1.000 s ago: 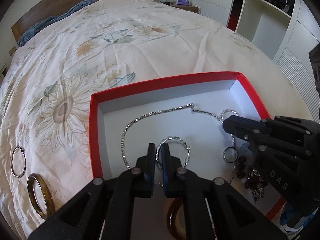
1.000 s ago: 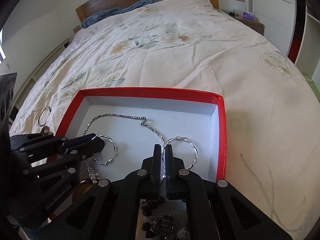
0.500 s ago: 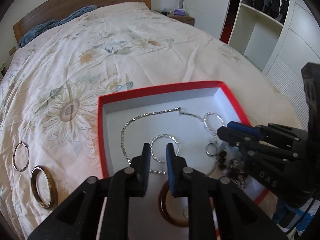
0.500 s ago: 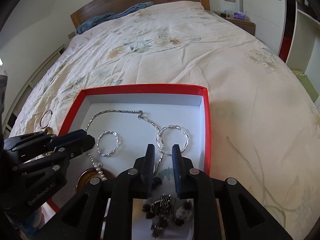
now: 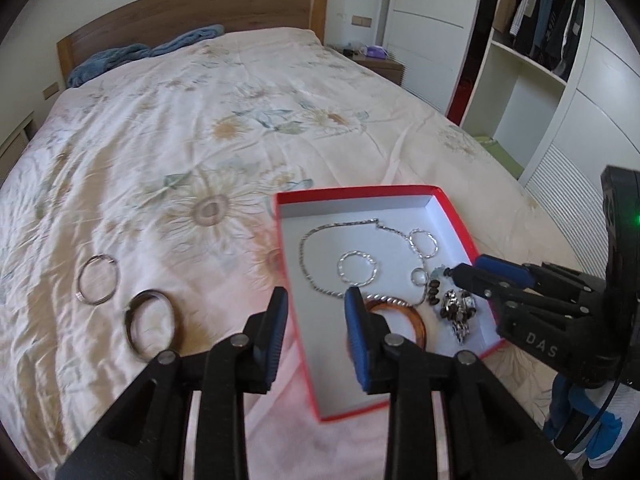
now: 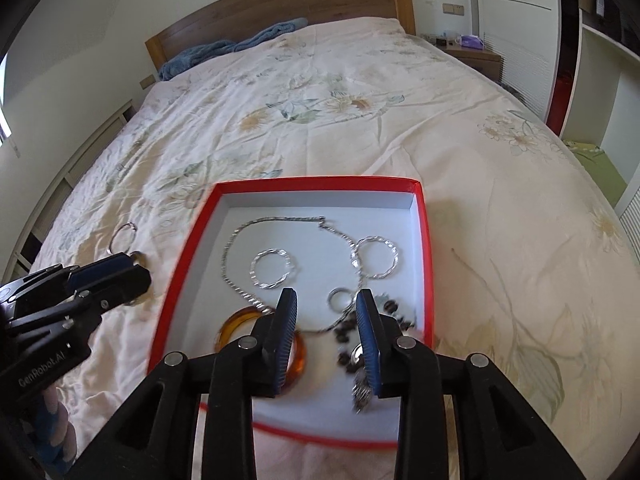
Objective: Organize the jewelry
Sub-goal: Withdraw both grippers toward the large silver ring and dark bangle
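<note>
A red box [image 5: 356, 193] [image 6: 426, 248] with a white inside lies on the bed. It holds a silver chain necklace [image 5: 316, 284] [image 6: 232, 248], two twisted silver bangles [image 5: 357, 267] [image 6: 375, 257], a small ring [image 6: 339, 298], an amber bangle [image 5: 416, 318] [image 6: 234, 322] and a dark beaded piece [image 5: 456, 308] [image 6: 352, 330]. A thin silver hoop [image 5: 97, 279] [image 6: 123, 236] and a dark bangle [image 5: 151, 324] lie on the bedspread left of the box. My left gripper [image 5: 316, 300] is open and empty above the box's left edge. My right gripper [image 6: 326, 300] is open and empty over the box's near part.
The floral bedspread [image 5: 208, 128] spreads all around, with a wooden headboard [image 5: 192, 12] and blue towels [image 5: 140, 54] far back. A nightstand [image 6: 476, 54] and wardrobe shelves [image 5: 532, 64] stand to the right.
Both grippers have opened from shut and pulled back and up from the box. The left wrist view has swung left, so the hoop and dark bangle on the bedspread show closer to centre.
</note>
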A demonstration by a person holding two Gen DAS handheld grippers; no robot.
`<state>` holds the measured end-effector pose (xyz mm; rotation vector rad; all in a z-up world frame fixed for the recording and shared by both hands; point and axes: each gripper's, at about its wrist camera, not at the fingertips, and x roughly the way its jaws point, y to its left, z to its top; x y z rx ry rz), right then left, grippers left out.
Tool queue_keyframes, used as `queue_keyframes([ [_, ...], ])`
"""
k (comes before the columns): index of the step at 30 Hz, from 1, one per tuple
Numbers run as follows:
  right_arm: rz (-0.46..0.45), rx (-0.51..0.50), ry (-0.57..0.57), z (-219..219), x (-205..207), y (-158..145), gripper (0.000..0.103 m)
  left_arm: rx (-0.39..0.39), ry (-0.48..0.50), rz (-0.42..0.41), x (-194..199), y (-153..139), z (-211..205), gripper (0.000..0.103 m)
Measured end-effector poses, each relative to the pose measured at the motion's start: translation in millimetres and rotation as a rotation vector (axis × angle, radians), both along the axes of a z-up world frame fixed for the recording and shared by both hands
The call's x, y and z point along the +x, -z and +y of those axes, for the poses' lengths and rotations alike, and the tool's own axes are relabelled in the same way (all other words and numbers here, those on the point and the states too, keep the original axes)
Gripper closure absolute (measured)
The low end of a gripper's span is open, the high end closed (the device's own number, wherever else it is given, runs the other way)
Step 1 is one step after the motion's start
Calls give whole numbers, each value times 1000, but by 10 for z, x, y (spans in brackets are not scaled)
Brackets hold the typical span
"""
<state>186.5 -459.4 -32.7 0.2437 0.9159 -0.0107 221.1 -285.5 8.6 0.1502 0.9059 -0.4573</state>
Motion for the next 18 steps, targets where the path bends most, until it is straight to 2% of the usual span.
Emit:
queue_keyframes([
  [7, -24, 6, -14, 263, -256, -239, 70, 7, -48, -27, -208, -208, 348, 70],
  [18, -58, 2, -64, 723, -534, -546, 66, 20, -136, -51, -519, -409, 884, 69],
])
